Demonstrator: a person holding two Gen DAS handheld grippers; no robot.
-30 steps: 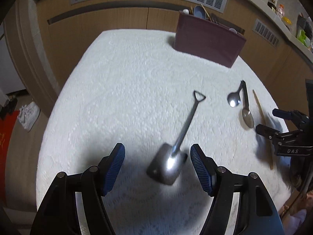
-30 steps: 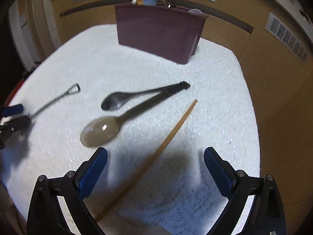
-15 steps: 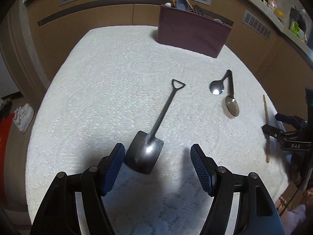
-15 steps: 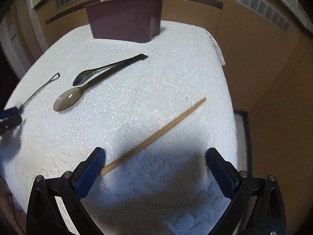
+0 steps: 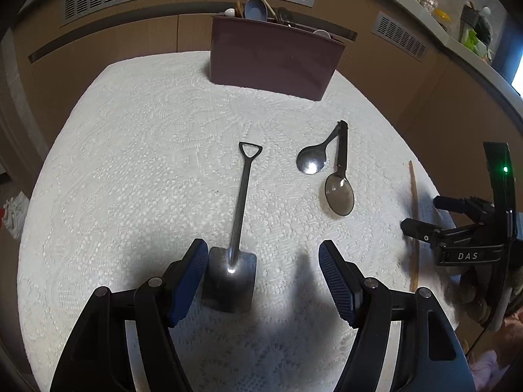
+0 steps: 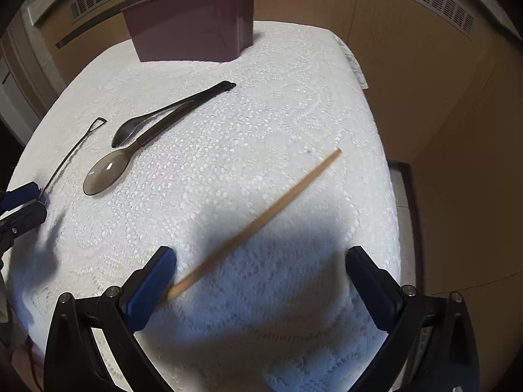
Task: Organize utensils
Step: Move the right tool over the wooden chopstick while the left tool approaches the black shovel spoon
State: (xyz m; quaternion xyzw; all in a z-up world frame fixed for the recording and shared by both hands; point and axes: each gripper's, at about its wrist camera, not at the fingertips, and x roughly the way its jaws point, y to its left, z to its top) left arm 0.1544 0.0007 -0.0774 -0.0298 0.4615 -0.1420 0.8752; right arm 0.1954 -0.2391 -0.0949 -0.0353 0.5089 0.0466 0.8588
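Now both grippers hover spread over a utensil each, nothing clamped. Left gripper (image 5: 263, 268) straddles the shovel spoon (image 5: 233, 271) bowl, crowding its left pad; centre it before closing. Right gripper (image 6: 261, 277), at full spread, has the chopstick (image 6: 261, 219) near end by its left pad. Holder (image 5: 274, 58) stands at the far table edge.

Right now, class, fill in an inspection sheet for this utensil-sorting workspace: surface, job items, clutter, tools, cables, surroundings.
Surface: white lace tablecloth covering the table.
Job's things: shovel-shaped spoon, black spoon, translucent spoon and wooden chopstick lying loose; maroon holder at the far edge, already holding utensils.
Clutter: nothing seen.
Tools: left tool open, shovel blade between its fingers near one pad; right tool wide open over the chopstick's near end.
Cables: nothing seen.
Surroundings: wooden cabinets with vent grilles; shoes on the floor.
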